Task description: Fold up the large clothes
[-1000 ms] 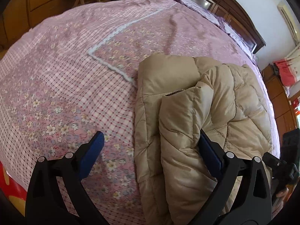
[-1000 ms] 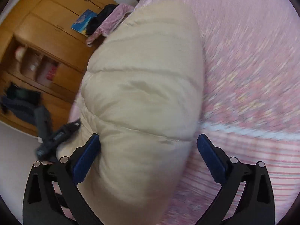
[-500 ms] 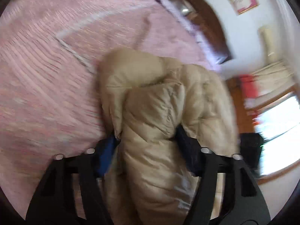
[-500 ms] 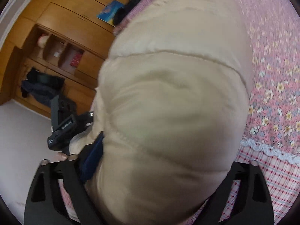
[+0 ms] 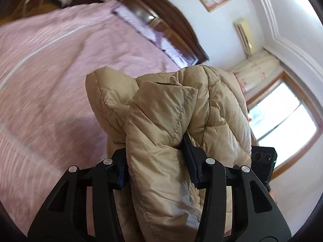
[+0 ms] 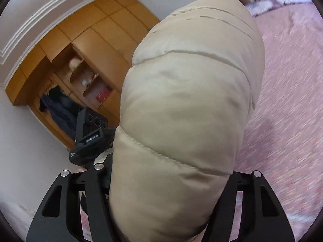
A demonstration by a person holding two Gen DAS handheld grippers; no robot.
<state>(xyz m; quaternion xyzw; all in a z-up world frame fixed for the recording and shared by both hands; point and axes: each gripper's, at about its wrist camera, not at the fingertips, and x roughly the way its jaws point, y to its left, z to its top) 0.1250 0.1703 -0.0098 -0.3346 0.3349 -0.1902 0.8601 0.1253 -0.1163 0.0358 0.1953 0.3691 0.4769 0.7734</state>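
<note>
Left tool (image 5: 156,162), jaws just closed in, clamped on a bunched fold of the beige jacket (image 5: 161,133), held above the pink bed (image 5: 50,80). Right tool (image 6: 171,183), jaws likewise just closed in, clamped on another thick fold of the jacket (image 6: 187,100); wardrobe (image 6: 80,46) at left, bed (image 6: 286,111) at right.

From my right wrist camera, one label reads clearly: "GenRobot.AI", in white letters on the black camera housing (image 6: 89,130) of the other gripper. Smaller white print lower on that housing is too fine for me to read. My left view shows no legible text.
</note>
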